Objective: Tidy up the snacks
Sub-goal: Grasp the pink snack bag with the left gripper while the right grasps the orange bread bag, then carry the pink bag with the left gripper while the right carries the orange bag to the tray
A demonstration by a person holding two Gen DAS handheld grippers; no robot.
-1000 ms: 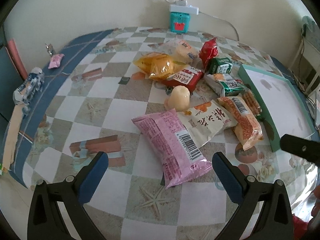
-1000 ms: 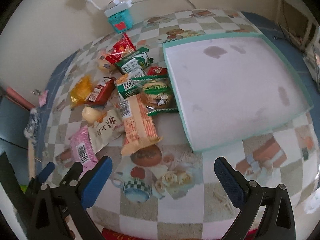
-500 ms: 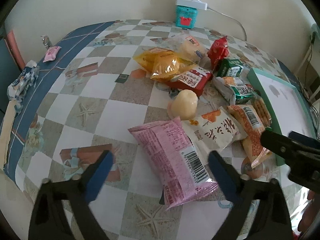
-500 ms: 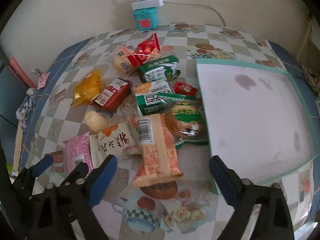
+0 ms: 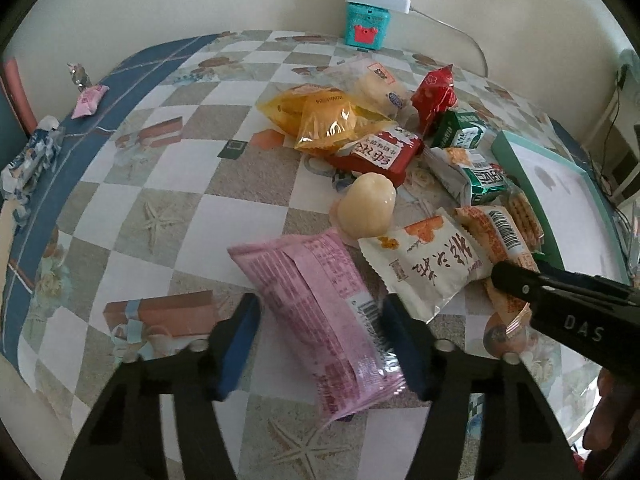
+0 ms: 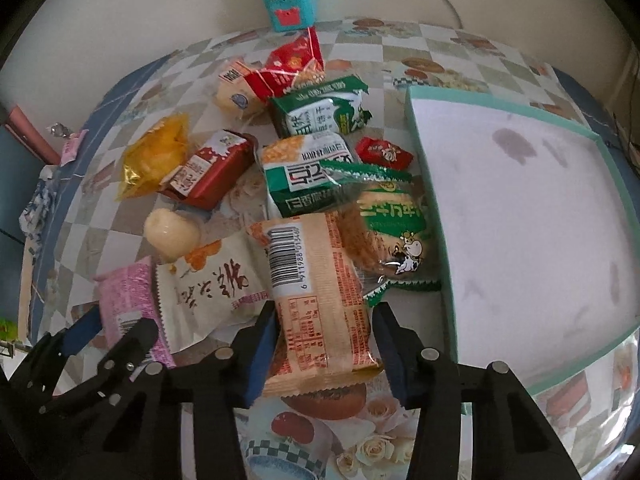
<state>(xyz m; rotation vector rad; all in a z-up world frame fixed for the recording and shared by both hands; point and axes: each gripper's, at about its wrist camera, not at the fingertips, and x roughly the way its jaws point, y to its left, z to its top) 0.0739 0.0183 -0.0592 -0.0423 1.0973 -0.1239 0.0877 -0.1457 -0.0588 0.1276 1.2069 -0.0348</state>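
Several snack packets lie heaped on a checked tablecloth beside a teal-rimmed white tray (image 6: 424, 184). My left gripper (image 5: 320, 344) straddles the near end of a pink packet (image 5: 316, 300). Its jaws are closing: the right pad is at the barcode edge, the left pad a little off the other side. My right gripper (image 6: 326, 352) straddles the near end of an orange barcoded packet (image 6: 316, 304). Its jaws are closing too, with both pads right at the packet's sides and no squeeze showing. Both packets lie flat on the table. The left gripper (image 6: 112, 332) also shows in the right wrist view.
A white packet with writing (image 5: 424, 264) lies between the two packets, overlapping both. A pale round jelly (image 5: 368, 208), red (image 5: 380, 152), yellow (image 5: 320, 116) and green packets (image 6: 316, 112) are heaped behind. A teal cube (image 5: 366, 26) stands by the wall. The table's near edge lies just below both grippers.
Both grippers have come down and forward over the heap. Their jaws have narrowed from wide open to just around the pink and orange packets. The right wrist view has swung left.
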